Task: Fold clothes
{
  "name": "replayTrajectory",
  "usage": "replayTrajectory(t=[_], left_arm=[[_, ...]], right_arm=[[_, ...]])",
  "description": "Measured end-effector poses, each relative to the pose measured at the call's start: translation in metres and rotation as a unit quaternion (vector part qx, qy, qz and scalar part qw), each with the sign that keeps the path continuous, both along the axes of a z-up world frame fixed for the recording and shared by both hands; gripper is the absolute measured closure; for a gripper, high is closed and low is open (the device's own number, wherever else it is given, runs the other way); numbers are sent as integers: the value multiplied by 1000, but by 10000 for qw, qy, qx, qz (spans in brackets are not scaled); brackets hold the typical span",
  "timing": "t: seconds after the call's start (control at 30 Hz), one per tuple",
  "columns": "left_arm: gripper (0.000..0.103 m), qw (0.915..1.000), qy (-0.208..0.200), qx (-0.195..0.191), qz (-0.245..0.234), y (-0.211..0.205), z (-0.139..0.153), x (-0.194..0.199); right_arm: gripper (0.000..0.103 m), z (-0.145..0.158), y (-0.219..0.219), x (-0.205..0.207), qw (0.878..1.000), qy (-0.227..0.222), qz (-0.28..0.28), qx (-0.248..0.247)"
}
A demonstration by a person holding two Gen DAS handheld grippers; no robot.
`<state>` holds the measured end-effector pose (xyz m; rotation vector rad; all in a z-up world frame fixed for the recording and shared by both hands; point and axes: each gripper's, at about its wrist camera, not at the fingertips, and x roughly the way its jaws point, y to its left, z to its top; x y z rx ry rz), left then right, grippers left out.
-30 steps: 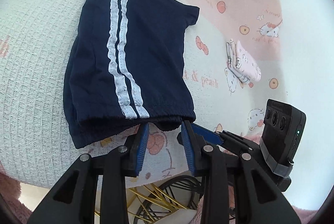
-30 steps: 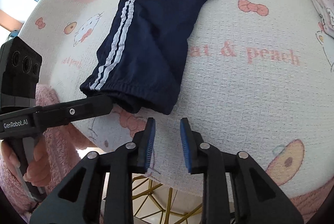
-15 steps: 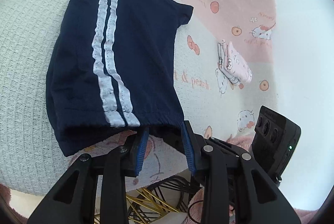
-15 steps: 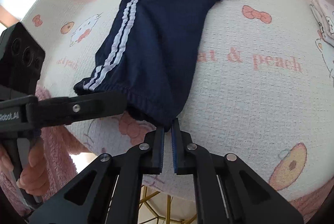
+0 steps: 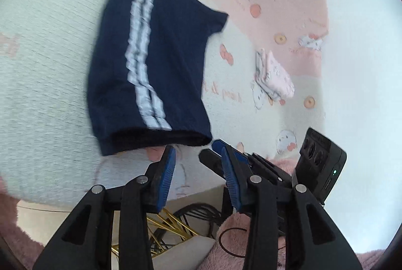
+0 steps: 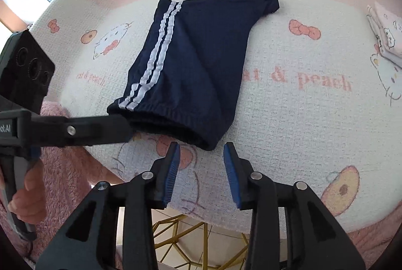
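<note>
Navy shorts [image 5: 160, 63] with two white side stripes lie folded in half on the Hello Kitty cloth [image 5: 50, 84], waistband toward me. My left gripper [image 5: 198, 159] hovers just short of the waistband. Its jaws are opening, with nothing between them. In the right wrist view the same shorts [image 6: 196, 63] lie flat, and my right gripper [image 6: 201, 156] sits just below the waistband's right corner. Its jaws are opening and hold nothing. One finger of the left gripper [image 6: 100, 130] reaches in from the left, its tip at the waistband's left end.
A small folded pink-and-white garment [image 5: 273, 79] lies to the right of the shorts, also at the right edge [image 6: 387, 36]. The table's near edge runs just under both grippers, with gold wire legs [image 6: 201, 232] below. A hand in a pink fluffy sleeve [image 6: 27, 192] holds the left gripper.
The right gripper closed at the waistband's right corner half a second ago and has now opened and let go. The left gripper has drawn back from the waistband and its jaws are wider.
</note>
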<state>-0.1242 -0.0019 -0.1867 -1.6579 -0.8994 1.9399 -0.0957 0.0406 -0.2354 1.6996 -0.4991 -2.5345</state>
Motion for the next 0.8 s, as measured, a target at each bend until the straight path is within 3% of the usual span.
replayTrajectory(t=[0.07, 0.23, 0.3, 0.57, 0.7, 0.77, 0.8], left_arm=[[63, 9986, -166, -193, 459, -23, -5, 0], [63, 9922, -634, 400, 996, -46, -33, 0], [63, 9923, -648, 525, 917, -40, -38, -3], [63, 9943, -653, 5, 841, -23, -44, -19], [64, 9957, -621, -24, 687, -18, -45, -19], [96, 9966, -459, -365, 580, -13, -40, -20], [96, 9969, -329, -470, 547, -11, -35, -19]], right_arm=[[64, -6, -6, -7, 9999, -81, 12, 115], [64, -26, -9, -24, 9990, -360, -132, 209], [64, -26, -6, -26, 9990, -341, -231, 168], [64, -22, 7, -25, 9980, -268, -487, 305], [64, -25, 1, -30, 9977, -290, -306, 532], [64, -25, -4, -32, 9969, -249, -223, 719], [65, -25, -6, -33, 9961, -229, -188, 828]])
